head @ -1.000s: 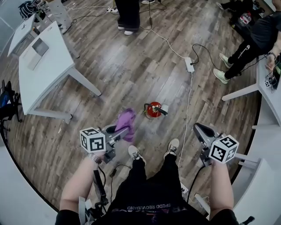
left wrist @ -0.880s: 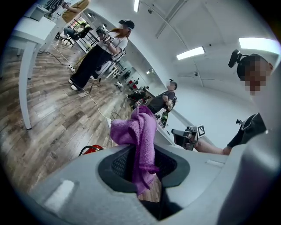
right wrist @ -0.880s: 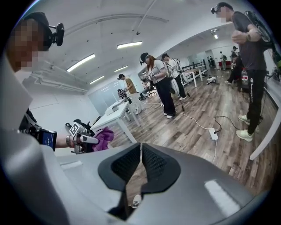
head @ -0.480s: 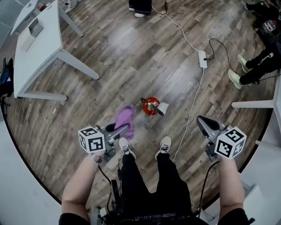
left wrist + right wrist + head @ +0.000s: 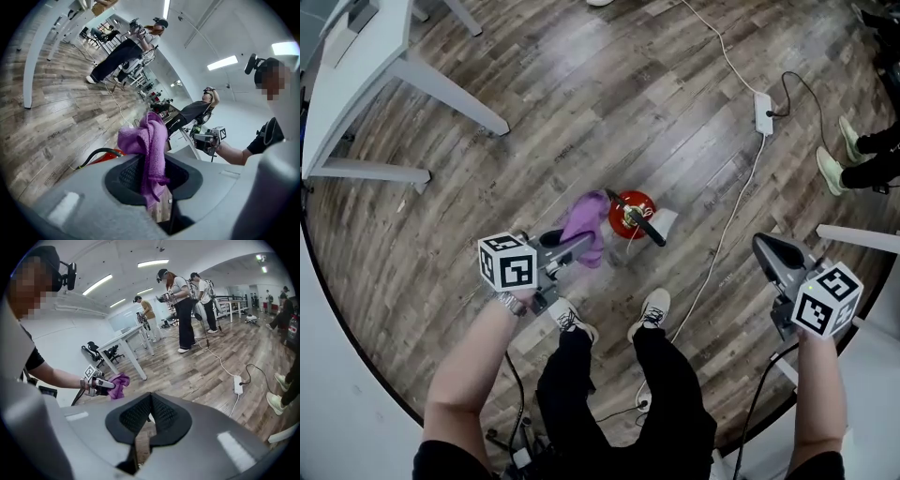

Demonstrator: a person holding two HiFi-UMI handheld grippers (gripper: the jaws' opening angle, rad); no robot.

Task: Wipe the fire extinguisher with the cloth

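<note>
**Left gripper** (image 5: 579,247): lower left of the head view, held in the person's left hand, marker cube facing up. Its fingers (image 5: 123,174) are closed on the cloth, the pads pressing a fold from both sides.

**Cloth** (image 5: 149,140): purple, soft and bunched. Most of it stands out beyond the fingertips and a short tail hangs back between the pads. In the head view it lies just beside the fire extinguisher, on its left. Whether the two touch cannot be told.

**Fire extinguisher** (image 5: 627,212): red, upright on the floor (image 5: 581,112), seen from above, directly ahead of the person's shoes (image 5: 652,307). A black hose (image 5: 647,226) runs across its top towards the lower right. In the left gripper view a strip of the red body and the hose show just past the lower finger.

**Right gripper** (image 5: 766,249): lower right of the head view, held in the person's right hand, well apart from the extinguisher. Its fingers (image 5: 135,416) are closed tip to tip, with nothing between them. Only floor shows through the gap behind the tips.

**Floor**: wood planks, grey-brown.

**Power strip** (image 5: 763,112): white, on the floor at upper right. A white cable (image 5: 736,202) runs from it past the extinguisher's right side.

**Tabletop** (image 5: 356,75): white, on angled legs, at upper left.

**People** (image 5: 183,305): several stand or sit farther off in the room.
</note>
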